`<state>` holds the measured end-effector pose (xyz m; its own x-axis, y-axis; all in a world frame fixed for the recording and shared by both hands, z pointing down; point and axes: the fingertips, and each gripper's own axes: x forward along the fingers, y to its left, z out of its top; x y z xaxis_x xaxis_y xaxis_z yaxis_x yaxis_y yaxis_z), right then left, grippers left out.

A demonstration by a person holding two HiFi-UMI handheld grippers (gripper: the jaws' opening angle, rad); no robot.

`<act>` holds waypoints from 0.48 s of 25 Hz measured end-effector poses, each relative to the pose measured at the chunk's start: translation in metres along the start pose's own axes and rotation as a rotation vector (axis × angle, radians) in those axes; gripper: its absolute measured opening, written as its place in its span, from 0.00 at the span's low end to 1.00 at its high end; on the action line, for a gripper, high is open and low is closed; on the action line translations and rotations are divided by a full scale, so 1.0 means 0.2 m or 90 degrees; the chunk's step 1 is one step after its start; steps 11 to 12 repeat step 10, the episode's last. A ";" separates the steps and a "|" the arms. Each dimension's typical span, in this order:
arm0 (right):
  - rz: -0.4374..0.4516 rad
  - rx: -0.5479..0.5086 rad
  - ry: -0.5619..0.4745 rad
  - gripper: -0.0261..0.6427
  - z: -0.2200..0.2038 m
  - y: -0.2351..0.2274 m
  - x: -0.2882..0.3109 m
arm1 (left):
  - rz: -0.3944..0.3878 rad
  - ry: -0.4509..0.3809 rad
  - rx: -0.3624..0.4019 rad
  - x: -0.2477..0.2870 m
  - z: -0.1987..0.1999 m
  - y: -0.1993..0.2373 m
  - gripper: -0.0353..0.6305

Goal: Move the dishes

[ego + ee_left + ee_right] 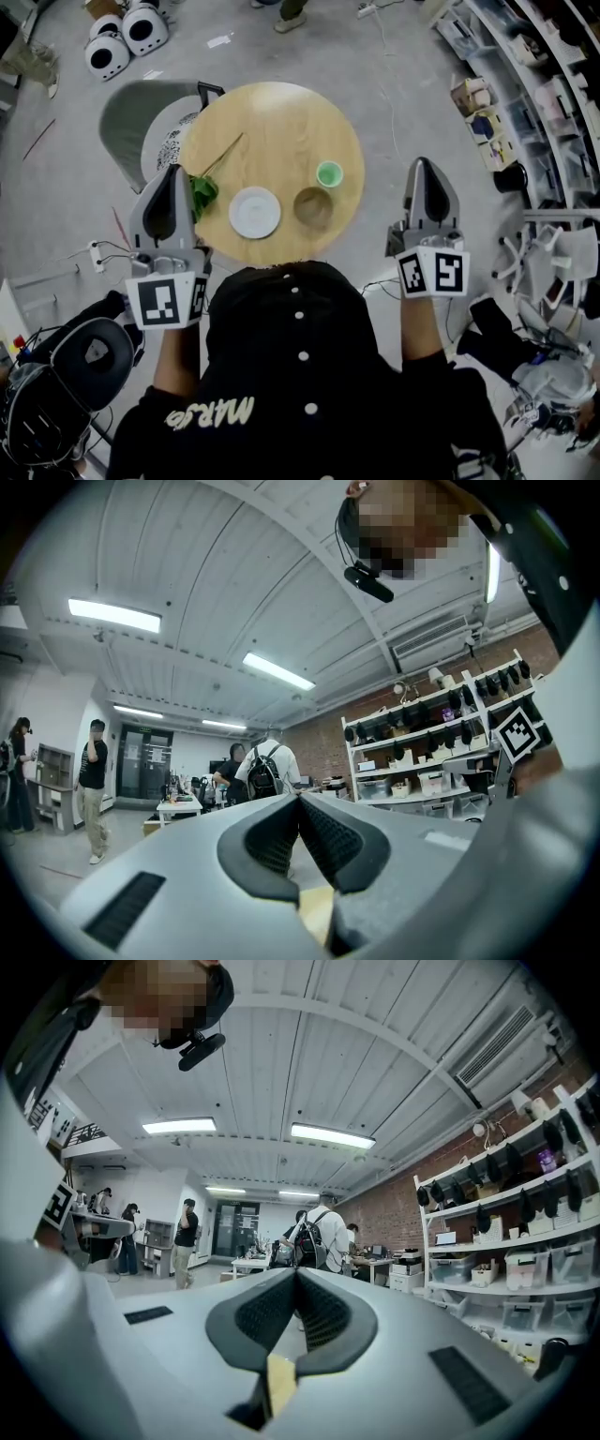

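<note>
Head view, one plate [255, 212], two cups [329, 173] [313, 208]

white plate [255, 212]: round, is lying flat near the close edge of the round wooden tabletop [272, 122]
brown bowl [313, 208]: is sitting upright just right of the white plate, apart from it
green cup [329, 173]: small, is standing upright just behind the brown bowl, toward the right edge
</note>
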<state>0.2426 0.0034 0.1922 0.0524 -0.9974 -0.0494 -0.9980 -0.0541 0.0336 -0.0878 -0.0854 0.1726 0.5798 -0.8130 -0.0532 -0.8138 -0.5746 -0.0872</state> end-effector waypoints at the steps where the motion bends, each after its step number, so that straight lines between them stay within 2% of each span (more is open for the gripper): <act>1: -0.001 -0.001 0.001 0.03 0.00 0.00 0.00 | -0.002 -0.001 0.005 0.00 0.00 0.00 0.06; 12: -0.001 -0.003 0.005 0.03 0.03 -0.05 -0.01 | -0.007 0.015 -0.007 0.03 0.04 -0.07 0.06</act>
